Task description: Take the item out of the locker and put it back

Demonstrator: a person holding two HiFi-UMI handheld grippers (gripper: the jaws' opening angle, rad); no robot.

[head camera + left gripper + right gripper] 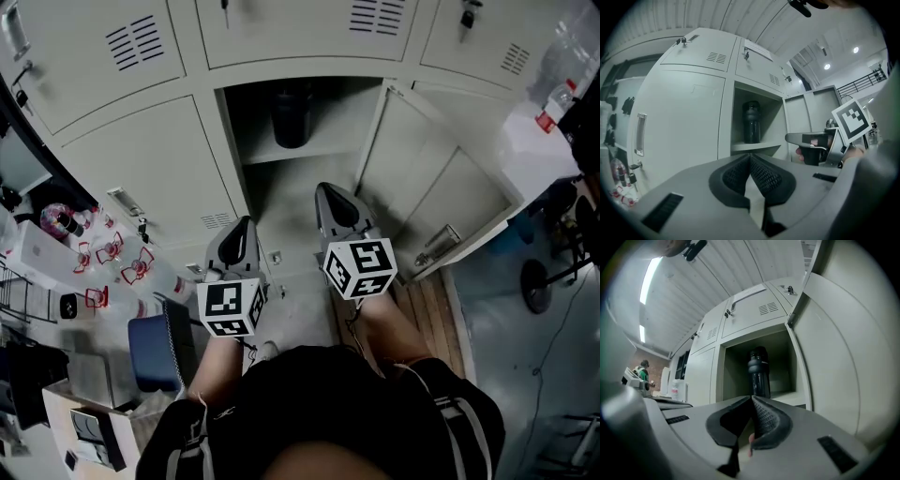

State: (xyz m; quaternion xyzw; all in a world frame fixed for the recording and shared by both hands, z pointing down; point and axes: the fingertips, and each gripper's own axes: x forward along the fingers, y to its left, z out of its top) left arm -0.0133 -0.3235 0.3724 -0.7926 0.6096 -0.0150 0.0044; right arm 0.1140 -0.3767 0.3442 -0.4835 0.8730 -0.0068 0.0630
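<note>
Lockers (141, 141) fill the wall, one compartment (323, 122) open. Its door (441, 187) swings out to the right of that opening, close to the right tool's path, so a wide reach could knock it. A tall dark bottle (291, 117) stands upright on the shelf (309, 148) inside, untouched. Left tool (750, 159) and right tool (752, 401) wait in front of the opening, both with jaws together and empty. Pushed in like that, either would likely topple the bottle. Cluttered boxes (103, 253) sit left of the opening.
</note>
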